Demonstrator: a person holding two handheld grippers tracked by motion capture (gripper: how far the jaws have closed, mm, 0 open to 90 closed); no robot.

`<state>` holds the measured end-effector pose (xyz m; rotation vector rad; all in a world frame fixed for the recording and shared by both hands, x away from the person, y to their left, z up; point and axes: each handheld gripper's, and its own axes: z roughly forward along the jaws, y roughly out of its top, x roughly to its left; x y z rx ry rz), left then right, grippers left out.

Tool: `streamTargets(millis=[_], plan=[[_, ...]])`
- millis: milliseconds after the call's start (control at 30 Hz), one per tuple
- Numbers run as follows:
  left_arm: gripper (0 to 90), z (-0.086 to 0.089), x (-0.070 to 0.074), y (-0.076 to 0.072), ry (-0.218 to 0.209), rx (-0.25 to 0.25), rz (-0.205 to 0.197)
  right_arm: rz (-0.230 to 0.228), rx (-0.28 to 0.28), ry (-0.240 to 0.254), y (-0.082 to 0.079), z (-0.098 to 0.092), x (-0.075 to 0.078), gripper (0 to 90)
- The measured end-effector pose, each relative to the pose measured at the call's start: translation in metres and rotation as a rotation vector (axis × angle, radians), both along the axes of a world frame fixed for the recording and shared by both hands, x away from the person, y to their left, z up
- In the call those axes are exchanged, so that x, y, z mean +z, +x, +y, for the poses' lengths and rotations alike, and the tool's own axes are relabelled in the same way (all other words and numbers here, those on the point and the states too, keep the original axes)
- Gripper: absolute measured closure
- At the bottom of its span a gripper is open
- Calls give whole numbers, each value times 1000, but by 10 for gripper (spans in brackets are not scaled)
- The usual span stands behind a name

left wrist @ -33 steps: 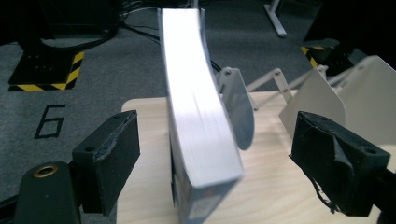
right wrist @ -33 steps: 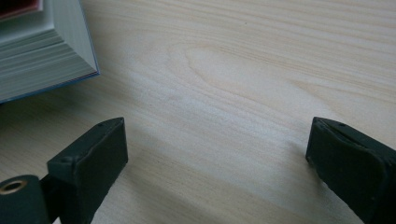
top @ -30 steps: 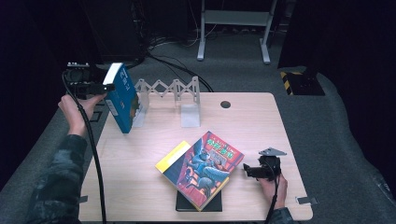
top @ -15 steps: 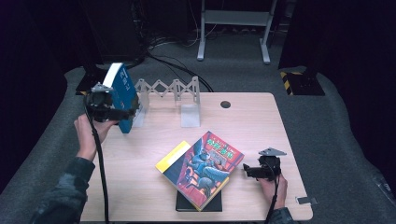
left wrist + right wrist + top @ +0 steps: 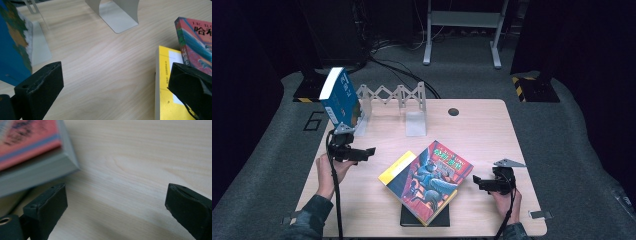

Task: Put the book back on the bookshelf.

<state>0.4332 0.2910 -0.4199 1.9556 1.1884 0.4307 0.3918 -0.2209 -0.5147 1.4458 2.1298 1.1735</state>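
So the blue book [image 5: 340,97] is standing tilted in the folding book rack [image 5: 393,95] at the back left of the tabletop [image 5: 482,130], and the left tool [image 5: 362,152] sits just in front of it, a bit lower, not touching. Its jaws have just been opening and they're spread wide now with nothing between them, just bare wood. From the left gripper view the blue book [image 5: 12,45] is off to the side, with the yellow book [image 5: 166,85] on the other. Right tool [image 5: 477,181] is spread too, empty, right beside the stack's red-covered book [image 5: 432,177]. There's open wood between the rack and the stack; the stack reaches close to the near edge.
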Motion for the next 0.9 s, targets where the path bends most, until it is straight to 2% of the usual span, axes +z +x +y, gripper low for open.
streamTargets(millis=[33, 67, 100, 133, 167, 200, 233, 267, 300, 333, 400, 467, 567, 667, 700, 800, 900], plan=[[0, -1, -7, -1, -10, 8, 11, -9, 2, 15, -4, 1, 6, 33], [0, -3, -11, -1, -16, 20, -4, -12, 13, 40, -7, 3, 14, 27], [0, -4, -15, -2, -25, 17, 9, -8, 38, 78, -11, 8, 25, 23], [0, -7, -19, -3, -34, 16, 14, -8, 38, 78, -11, 8, 25, 23], [0, -13, -25, -6, -31, 7, 12, -2, 76, 86, -16, 20, 37, 18], [0, -13, -25, -6, -31, 7, 12, -2, 76, 86, -16, 20, 37, 18], [0, -20, -29, -8, -22, -5, 6, 3, 104, 87, -20, 31, 44, 9], [0, -20, -29, -8, -22, -5, 6, 3, 104, 87, -20, 31, 44, 9], [0, -24, -31, -9, -7, -11, 10, 14, 116, 82, -22, 39, 47, 7], [0, -29, -33, -10, -4, -19, 8, 32, 137, 52, -27, 53, 49, 7], [0, -35, -37, -11, 9, -35, 8, 45, 149, 19, -30, 64, 48, 9], [0, -40, -42, -11, 21, -63, 24, 68, 158, 25, -33, 71, 45, 19], [0, -47, -49, -11, 33, -74, 33, 86, 166, 36, -36, 76, 42, 33], [0, -51, -54, -13, 33, -83, 43, 96, 174, 58, -37, 78, 40, 48], [0, -52, -59, -14, 36, -94, 56, 94, 164, 47, -38, 81, 40, 38], [0, -54, -63, -17, 47, -89, 53, 88, 162, 41, -37, 82, 39, 39], [0, -55, -66, -20, 28, -87, 52, 94, 150, 40, -39, 83, 39, 53]])
